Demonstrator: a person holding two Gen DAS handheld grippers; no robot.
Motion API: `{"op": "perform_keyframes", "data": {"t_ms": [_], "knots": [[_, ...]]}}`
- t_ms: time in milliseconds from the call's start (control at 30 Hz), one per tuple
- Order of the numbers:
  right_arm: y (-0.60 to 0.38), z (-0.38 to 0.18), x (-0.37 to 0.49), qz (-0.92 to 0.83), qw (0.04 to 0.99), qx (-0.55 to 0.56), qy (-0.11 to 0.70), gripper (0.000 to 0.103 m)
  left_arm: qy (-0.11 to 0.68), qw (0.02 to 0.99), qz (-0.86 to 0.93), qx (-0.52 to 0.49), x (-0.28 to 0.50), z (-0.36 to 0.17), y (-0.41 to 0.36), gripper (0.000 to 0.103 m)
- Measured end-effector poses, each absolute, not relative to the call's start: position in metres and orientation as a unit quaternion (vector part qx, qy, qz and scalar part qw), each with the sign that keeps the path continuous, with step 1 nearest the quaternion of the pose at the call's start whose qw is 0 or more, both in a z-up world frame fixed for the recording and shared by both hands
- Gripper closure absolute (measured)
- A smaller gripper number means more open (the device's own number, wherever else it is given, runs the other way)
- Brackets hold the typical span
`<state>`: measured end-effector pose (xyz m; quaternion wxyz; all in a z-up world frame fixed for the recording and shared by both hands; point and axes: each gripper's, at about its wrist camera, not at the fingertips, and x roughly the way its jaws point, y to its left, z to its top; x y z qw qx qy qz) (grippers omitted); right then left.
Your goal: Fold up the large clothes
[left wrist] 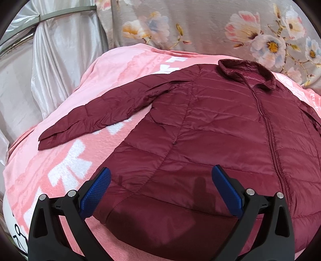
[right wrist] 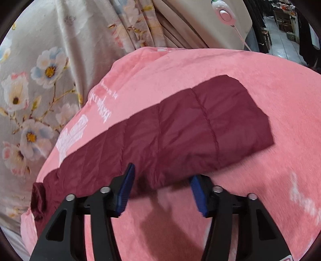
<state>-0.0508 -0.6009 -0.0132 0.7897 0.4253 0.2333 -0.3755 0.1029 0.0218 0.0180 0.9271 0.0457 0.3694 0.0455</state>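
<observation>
A maroon quilted puffer jacket (left wrist: 210, 128) lies flat, zipped, front up on a pink blanket (left wrist: 66, 158). Its collar (left wrist: 246, 70) points away and one sleeve (left wrist: 100, 112) stretches out to the left. My left gripper (left wrist: 162, 176) is open and empty, hovering over the jacket's lower left hem. In the right wrist view the other sleeve (right wrist: 180, 128) lies spread across the blanket (right wrist: 260, 180), its cuff to the right. My right gripper (right wrist: 162, 178) is open and empty, at the sleeve's near edge.
A grey floral cloth (left wrist: 250, 30) hangs behind the blanket, also in the right wrist view (right wrist: 40, 80). Silvery satin fabric (left wrist: 50, 60) lies at the left. A beige cushion with a pink corded device (right wrist: 226, 14) sits at the back right. A dim room floor shows beyond (right wrist: 280, 40).
</observation>
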Motion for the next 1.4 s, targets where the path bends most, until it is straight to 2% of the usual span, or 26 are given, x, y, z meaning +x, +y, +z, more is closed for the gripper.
{"op": "perform_keyframes", "data": {"t_ms": [33, 100, 233, 433, 533, 667, 867, 1000, 1100, 1400], "knots": [[-0.605, -0.012, -0.045, -0.374, 0.790, 0.428, 0.230, 0.085, 0.369, 0.927, 0.046, 0.047, 0.103, 0.018, 0.021, 0.005], [-0.607, -0.005, -0.035, -0.374, 0.796, 0.419, 0.227, 0.095, 0.370, 0.927, 0.048, 0.049, 0.105, 0.017, 0.021, 0.005], [-0.580, 0.040, 0.000, -0.351, 0.844, 0.349, 0.205, 0.098, 0.371, 0.926, 0.054, 0.046, 0.111, 0.018, 0.024, 0.005], [-0.463, 0.108, 0.084, -0.202, 0.934, 0.220, 0.198, 0.098, 0.376, 0.922, 0.084, 0.047, 0.124, 0.017, 0.038, 0.005], [-0.384, 0.113, 0.134, -0.099, 0.953, 0.167, 0.231, 0.098, 0.380, 0.919, 0.092, 0.040, 0.128, 0.015, 0.049, 0.005], [-0.302, 0.091, 0.181, -0.012, 0.952, 0.105, 0.288, 0.098, 0.384, 0.918, 0.094, 0.036, 0.130, 0.013, 0.060, 0.005], [-0.219, 0.039, 0.204, 0.087, 0.921, 0.055, 0.377, 0.094, 0.396, 0.915, 0.072, 0.015, 0.137, 0.012, 0.071, 0.005], [-0.207, 0.037, 0.180, 0.107, 0.921, 0.048, 0.372, 0.074, 0.403, 0.914, 0.040, -0.019, 0.146, 0.019, 0.074, 0.005], [-0.226, 0.043, 0.167, 0.105, 0.922, 0.091, 0.361, 0.065, 0.406, 0.913, 0.010, -0.046, 0.155, 0.027, 0.069, 0.005], [-0.314, 0.036, 0.179, 0.027, 0.895, 0.254, 0.365, 0.063, 0.390, 0.920, -0.014, -0.034, 0.148, 0.037, 0.040, 0.005]]}}
